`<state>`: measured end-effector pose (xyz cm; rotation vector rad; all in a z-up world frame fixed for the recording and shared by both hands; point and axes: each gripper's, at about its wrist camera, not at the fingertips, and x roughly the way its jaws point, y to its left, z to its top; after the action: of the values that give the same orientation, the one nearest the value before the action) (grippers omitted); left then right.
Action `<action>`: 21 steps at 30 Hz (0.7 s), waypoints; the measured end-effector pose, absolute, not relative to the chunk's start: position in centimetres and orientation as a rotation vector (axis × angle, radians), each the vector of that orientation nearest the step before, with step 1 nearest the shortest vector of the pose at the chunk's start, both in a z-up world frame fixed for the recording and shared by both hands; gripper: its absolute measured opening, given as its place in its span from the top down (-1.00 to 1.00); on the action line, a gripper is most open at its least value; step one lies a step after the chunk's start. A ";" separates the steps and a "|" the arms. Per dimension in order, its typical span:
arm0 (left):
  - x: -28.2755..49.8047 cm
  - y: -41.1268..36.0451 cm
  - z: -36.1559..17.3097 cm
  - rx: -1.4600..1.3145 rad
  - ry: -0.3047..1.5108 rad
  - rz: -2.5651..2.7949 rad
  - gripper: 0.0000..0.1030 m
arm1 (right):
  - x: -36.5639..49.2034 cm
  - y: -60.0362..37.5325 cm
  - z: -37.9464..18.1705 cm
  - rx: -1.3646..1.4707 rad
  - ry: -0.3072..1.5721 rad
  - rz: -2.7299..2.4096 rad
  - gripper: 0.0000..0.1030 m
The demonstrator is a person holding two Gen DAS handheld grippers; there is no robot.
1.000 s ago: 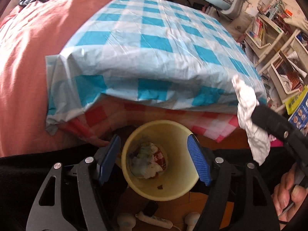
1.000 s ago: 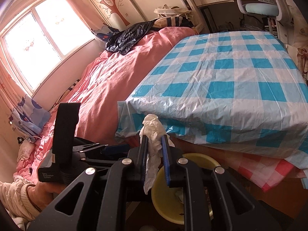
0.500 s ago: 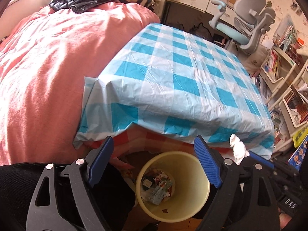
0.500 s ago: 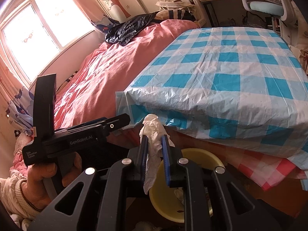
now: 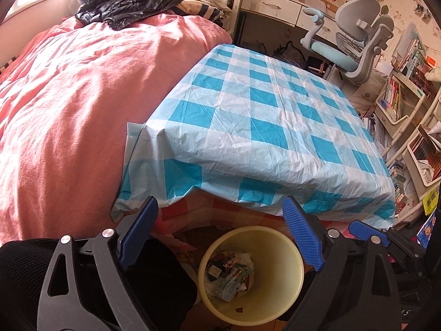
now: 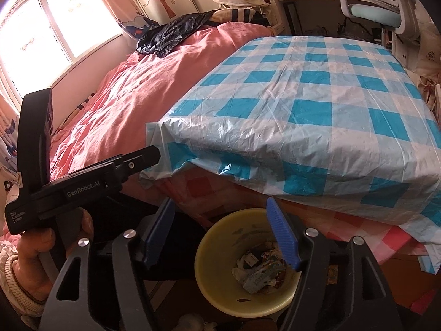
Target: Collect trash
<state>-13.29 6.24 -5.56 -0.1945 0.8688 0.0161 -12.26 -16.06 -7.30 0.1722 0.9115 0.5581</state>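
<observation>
A yellow waste bin (image 5: 278,281) (image 6: 220,251) stands on the floor below both grippers, in front of the table. Wrappers and crumpled paper (image 5: 231,273) (image 6: 261,271) lie in its bottom. My left gripper (image 5: 220,207) hangs above the bin's left rim, its jaws opening wide with nothing between them. My right gripper (image 6: 220,207) is over the bin's mouth, jaws opening and empty. One blue pad of the right gripper (image 5: 366,230) shows at the lower right of the left wrist view. A hand holds the left gripper's black body (image 6: 82,184) at the left of the right wrist view.
A low table under a blue-and-white checked plastic cloth (image 5: 261,115) overhangs the bin's far side. A bed with a pink cover (image 5: 69,96) lies to the left. A grey office chair (image 5: 355,49) and crowded bookshelves (image 5: 408,93) fill the right. Black fabric (image 5: 24,270) sits near left.
The right gripper has opened and the white tissue it pinched is gone from its jaws. The left gripper opened wider and tilted up, so more of the table and bed shows.
</observation>
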 end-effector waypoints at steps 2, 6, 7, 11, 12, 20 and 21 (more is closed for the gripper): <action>-13.3 6.2 -5.5 -0.190 0.864 0.020 -0.74 | -12.3 -16.1 -7.2 0.160 0.905 0.537 -0.49; -13.3 6.2 -5.5 -0.181 0.860 0.028 -0.77 | -12.2 -16.3 -7.0 0.136 0.889 0.491 -0.67; -13.4 6.2 -5.5 -0.179 0.858 0.029 -0.78 | -12.2 -16.4 -7.0 0.132 0.884 0.480 -0.70; -13.4 6.1 -5.3 -0.169 0.851 0.035 -0.80 | -12.2 -16.7 -6.7 0.109 0.858 0.426 -0.77; -13.5 6.1 -5.3 -0.166 0.847 0.037 -0.80 | -12.2 -16.8 -6.6 0.102 0.850 0.411 -0.79; -13.4 6.1 -1.5 -0.106 0.722 0.046 -0.86 | -11.5 -16.8 -2.7 -0.134 0.666 0.112 -0.85; -13.2 6.1 -0.7 -0.105 0.704 0.050 -0.86 | -11.3 -16.9 -2.1 -0.149 0.643 0.102 -0.85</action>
<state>-13.17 6.15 -0.74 -0.1048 0.7043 0.0498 -11.26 -16.88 -2.15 -0.1494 0.6428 0.1020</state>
